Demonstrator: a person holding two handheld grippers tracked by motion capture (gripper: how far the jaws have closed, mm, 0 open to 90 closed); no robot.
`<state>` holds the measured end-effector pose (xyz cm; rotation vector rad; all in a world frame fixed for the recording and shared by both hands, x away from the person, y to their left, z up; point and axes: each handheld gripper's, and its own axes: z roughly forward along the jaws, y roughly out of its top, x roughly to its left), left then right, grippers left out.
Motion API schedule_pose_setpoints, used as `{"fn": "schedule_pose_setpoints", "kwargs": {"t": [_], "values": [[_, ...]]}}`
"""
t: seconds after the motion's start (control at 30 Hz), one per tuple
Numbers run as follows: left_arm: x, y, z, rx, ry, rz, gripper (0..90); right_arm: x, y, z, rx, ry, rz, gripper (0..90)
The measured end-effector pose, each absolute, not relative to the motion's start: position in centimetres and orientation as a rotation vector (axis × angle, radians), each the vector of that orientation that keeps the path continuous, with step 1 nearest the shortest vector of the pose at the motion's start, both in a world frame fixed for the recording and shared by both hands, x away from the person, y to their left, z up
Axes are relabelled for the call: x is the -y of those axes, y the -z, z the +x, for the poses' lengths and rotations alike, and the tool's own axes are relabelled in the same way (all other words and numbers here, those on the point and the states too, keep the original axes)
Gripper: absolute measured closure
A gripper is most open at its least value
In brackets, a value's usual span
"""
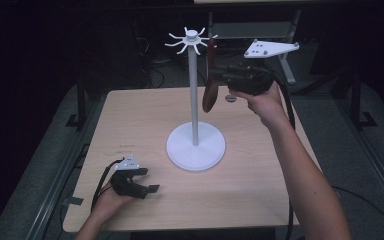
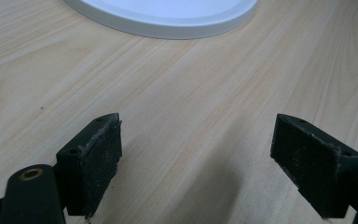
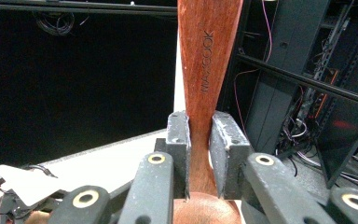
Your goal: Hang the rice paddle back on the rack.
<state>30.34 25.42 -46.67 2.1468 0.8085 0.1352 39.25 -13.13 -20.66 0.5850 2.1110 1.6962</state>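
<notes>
The right gripper (image 1: 219,75) pinches a reddish-brown wooden spoon (image 1: 210,87) by its handle (bowl hanging down), just at three o'clock of the white hook-topped stand (image 1: 195,90); the left gripper (image 1: 147,180) rests spread, empty, on the light wooden table (image 1: 260,170) at seven o'clock

Left gripper (image 1: 151,180) rests low, jaws apart; right gripper (image 1: 211,79) raised, jaws clamped.
</notes>
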Motion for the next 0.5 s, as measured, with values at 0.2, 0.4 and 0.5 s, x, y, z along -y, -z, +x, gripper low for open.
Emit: {"fn": "schedule_pose_setpoints", "kwargs": {"t": [0.2, 0.4, 0.5], "values": [[-25.4, 46.7, 30.3, -0.805, -0.137, 2.147, 15.7, 12.5, 20.6, 39.6, -2.120, -1.689, 0.580, 77.7], [-25.4, 46.7, 30.3, -0.804, -0.138, 2.147, 15.6, 12.1, 20.8, 39.9, -2.131, -1.681, 0.583, 77.7], [-25.4, 46.7, 30.3, -0.804, -0.138, 2.147, 15.7, 12.0, 20.8, 39.9, -2.128, -1.684, 0.583, 77.6]]}}
